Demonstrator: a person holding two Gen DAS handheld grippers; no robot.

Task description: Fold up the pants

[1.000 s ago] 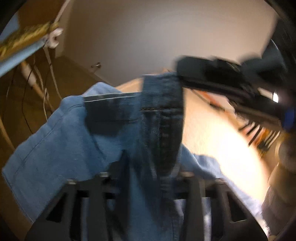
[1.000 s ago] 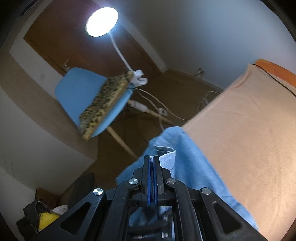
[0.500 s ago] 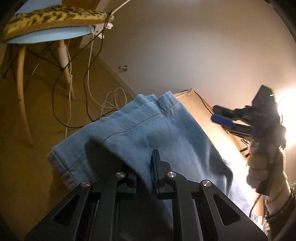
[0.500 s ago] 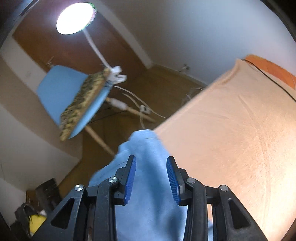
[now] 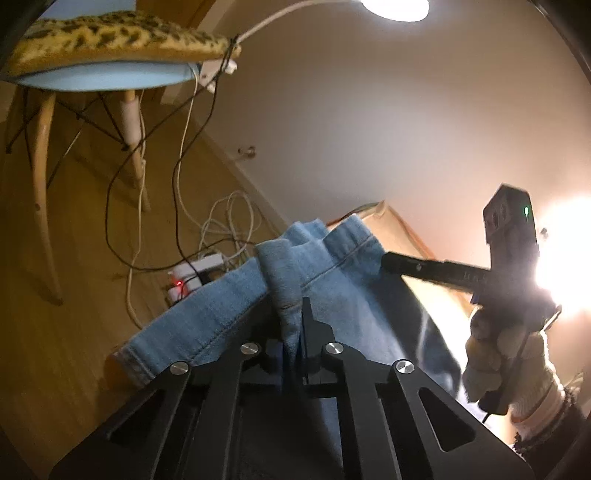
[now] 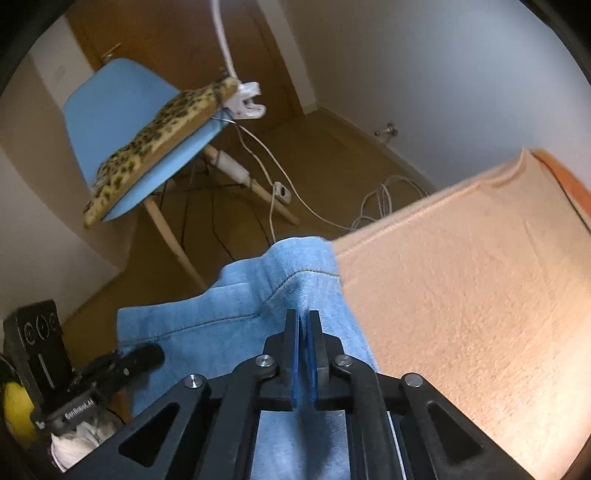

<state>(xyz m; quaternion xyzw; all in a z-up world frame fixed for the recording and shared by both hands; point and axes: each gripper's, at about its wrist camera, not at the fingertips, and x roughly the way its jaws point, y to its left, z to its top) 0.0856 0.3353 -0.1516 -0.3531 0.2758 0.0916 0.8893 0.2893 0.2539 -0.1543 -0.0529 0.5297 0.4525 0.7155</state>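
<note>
Light blue denim pants point(image 5: 343, 273) hang over the edge of a peach-covered bed point(image 6: 461, 295). My left gripper point(image 5: 291, 332) is shut on a bunched fold of the denim near the hem. My right gripper point(image 6: 304, 332) is shut on the pants' edge point(image 6: 258, 302) at the bed's side. The right gripper also shows in the left wrist view point(image 5: 424, 266), its tip touching the denim. The left gripper shows in the right wrist view point(image 6: 122, 365), low at the left, against the cloth.
A blue chair point(image 6: 122, 122) with a leopard-print cushion point(image 5: 110, 40) stands on the wooden floor. A clamp lamp point(image 5: 395, 5), white cables point(image 5: 225, 218) and a power strip point(image 5: 192, 277) lie near it. A white wall point(image 6: 443, 74) is behind the bed.
My right gripper was open half a second ago and has shut on the pants' edge. My left gripper keeps its hold and has turned, so more floor and chair show.
</note>
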